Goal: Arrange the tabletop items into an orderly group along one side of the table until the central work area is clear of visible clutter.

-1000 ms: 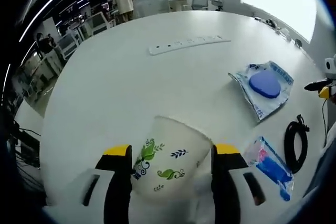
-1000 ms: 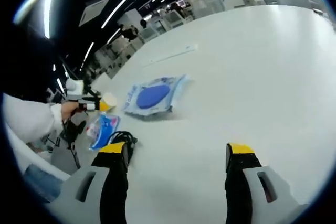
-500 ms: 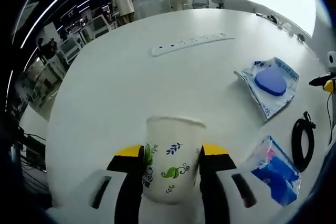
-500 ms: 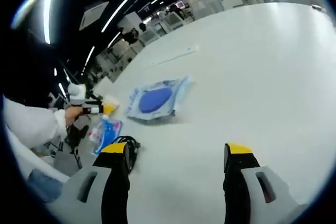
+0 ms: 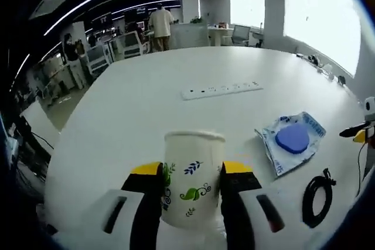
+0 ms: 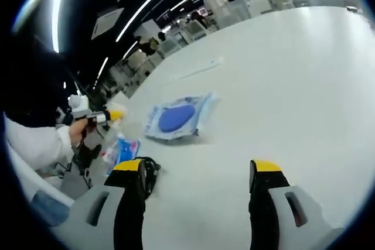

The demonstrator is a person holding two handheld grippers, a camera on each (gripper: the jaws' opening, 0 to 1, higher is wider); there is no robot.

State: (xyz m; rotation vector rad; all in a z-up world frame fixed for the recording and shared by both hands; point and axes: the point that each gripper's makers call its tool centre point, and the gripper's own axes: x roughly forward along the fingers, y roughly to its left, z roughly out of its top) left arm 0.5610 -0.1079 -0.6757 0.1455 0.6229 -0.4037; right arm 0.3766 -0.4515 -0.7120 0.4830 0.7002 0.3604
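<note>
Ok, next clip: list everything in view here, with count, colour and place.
cup: 1, white with leaf print, between the left jaws
power strip: 1, white, mid-table beyond the cup
packet with blue disc: 1, blue and white, right of the cup
cable coil: 1, black, near the table edge
small blue pack: 1, blue, beside the coil
table: 1, white
left gripper: shut on the cup
right gripper: open, holding nothing
hand: 1, holding the left gripper

One paper cup (image 5: 192, 182), one power strip (image 5: 221, 90), one blue-disc packet (image 5: 291, 140), one coiled cable (image 5: 315, 196), one tissue pack (image 6: 122, 151).
</note>
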